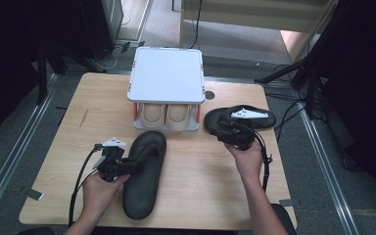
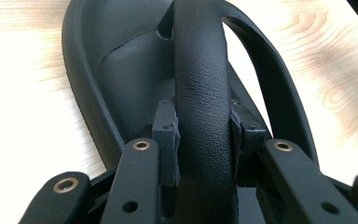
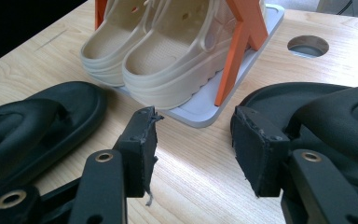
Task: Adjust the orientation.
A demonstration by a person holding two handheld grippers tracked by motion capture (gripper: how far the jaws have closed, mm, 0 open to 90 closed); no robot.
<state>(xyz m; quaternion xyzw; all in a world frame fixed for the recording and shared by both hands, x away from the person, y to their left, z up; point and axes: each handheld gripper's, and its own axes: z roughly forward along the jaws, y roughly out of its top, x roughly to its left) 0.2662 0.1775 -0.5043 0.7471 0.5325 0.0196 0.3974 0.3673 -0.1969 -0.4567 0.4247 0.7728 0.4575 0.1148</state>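
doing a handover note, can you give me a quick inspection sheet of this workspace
surface: wooden table, round hole near the rack
job's things: black sandal lying lengthwise at front left; second sandal lying crosswise right of the rack
clutter: white two-tier rack with beige clogs on its lower shelf
grippers: left hand-held gripper shut on the near sandal's strap; right hand-held gripper open, nothing between the pads, beside the second sandal
cables: one trails from each gripper; more lie on the floor behind and to the right
surroundings: metal rails along both sides, dark stands, grey floor
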